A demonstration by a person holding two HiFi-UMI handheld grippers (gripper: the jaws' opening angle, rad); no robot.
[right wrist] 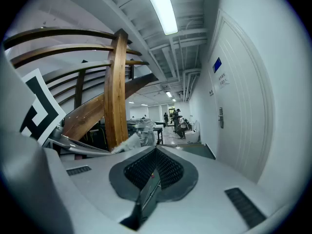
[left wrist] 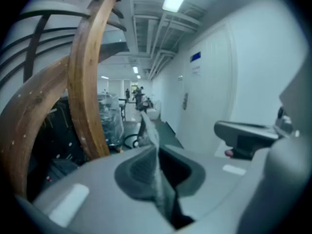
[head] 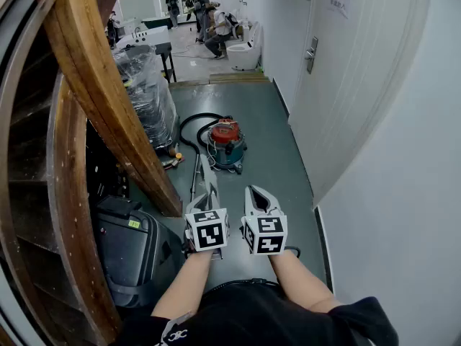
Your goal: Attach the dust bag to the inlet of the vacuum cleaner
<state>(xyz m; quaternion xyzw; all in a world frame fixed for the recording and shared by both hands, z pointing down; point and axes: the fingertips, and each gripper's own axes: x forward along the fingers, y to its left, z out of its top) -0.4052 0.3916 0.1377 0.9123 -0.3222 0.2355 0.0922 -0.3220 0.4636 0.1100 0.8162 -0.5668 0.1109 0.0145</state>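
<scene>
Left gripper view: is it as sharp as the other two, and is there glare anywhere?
Left gripper view: soft all over, even the grey sheet held in the left gripper; right gripper view: crisp, ceiling light blown out, door bowed by the lens; head view: sharp, evenly lit, vacuum cleaner clear.

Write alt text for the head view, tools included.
Seen from above, a person holds two tools over a grey-green floor: the left tool is shut on a thin grey sheet, the right tool is shut and empty. Ahead stands a red and teal vacuum cleaner, right of a wooden stair beam.
</scene>
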